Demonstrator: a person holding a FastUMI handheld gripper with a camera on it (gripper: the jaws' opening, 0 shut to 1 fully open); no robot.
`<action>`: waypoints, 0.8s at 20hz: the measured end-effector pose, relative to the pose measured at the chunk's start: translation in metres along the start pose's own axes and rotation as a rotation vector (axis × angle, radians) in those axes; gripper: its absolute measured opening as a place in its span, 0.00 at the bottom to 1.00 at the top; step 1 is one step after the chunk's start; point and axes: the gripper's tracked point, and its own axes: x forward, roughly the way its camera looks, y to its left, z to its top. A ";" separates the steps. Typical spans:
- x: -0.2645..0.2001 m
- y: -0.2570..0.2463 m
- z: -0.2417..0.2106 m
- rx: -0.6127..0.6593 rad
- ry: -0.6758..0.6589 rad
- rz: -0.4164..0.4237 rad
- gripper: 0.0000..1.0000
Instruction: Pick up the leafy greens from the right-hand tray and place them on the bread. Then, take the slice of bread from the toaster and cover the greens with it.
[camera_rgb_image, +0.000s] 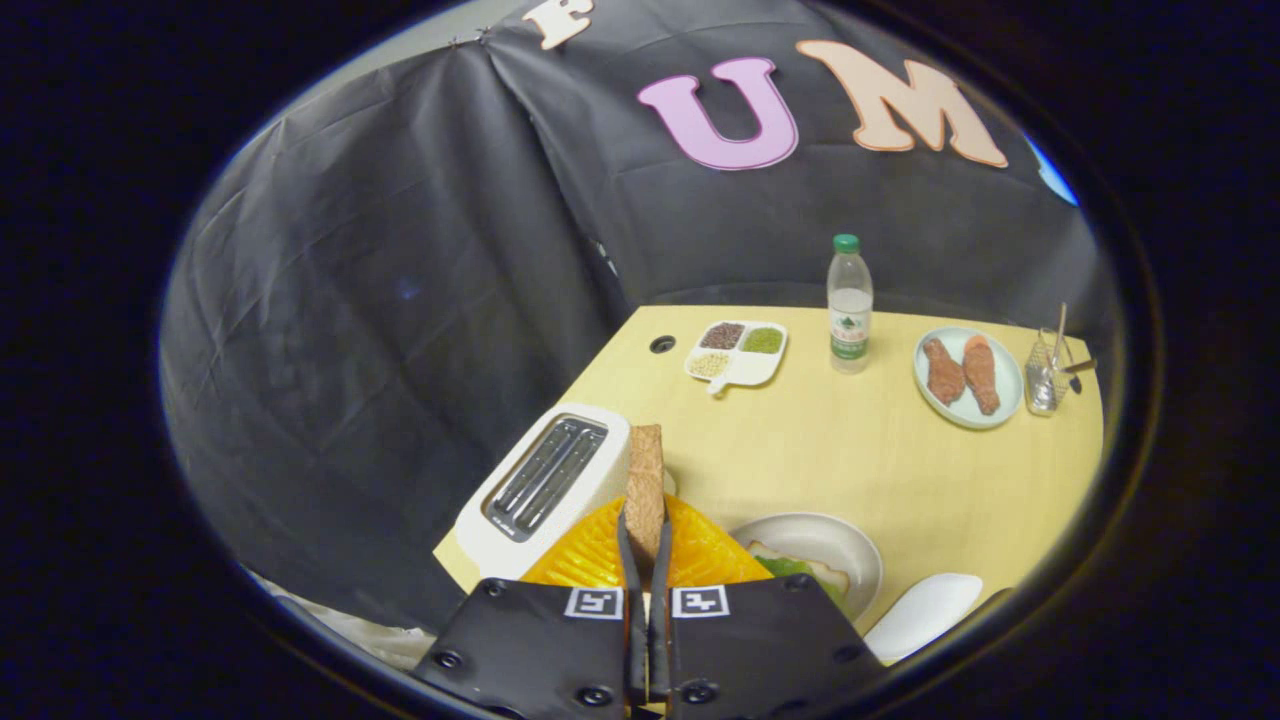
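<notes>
The table (880, 470) spread beyond me, the toaster (545, 485) just left of my fingers and a bowl (835, 550) of bread and greens (790, 567) to their right. My gripper (645, 545) pinched an upright bread slice (645, 485).

The tool (646, 560) clamps an upright bread slice (645, 480) between its fingers. The toaster (545, 480) stands just left of it. The greens (790, 567) lie on bread in a bowl (845, 545) to its right.

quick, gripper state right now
gripper: shut on the bread slice, held upright on edge between the fingers, above the orange tray
</notes>
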 end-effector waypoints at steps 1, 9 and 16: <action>0.000 -0.007 -0.007 0.011 0.006 -0.009 0.04; 0.002 -0.051 -0.058 0.076 0.068 -0.053 0.04; 0.013 -0.075 -0.084 0.180 0.055 -0.044 0.04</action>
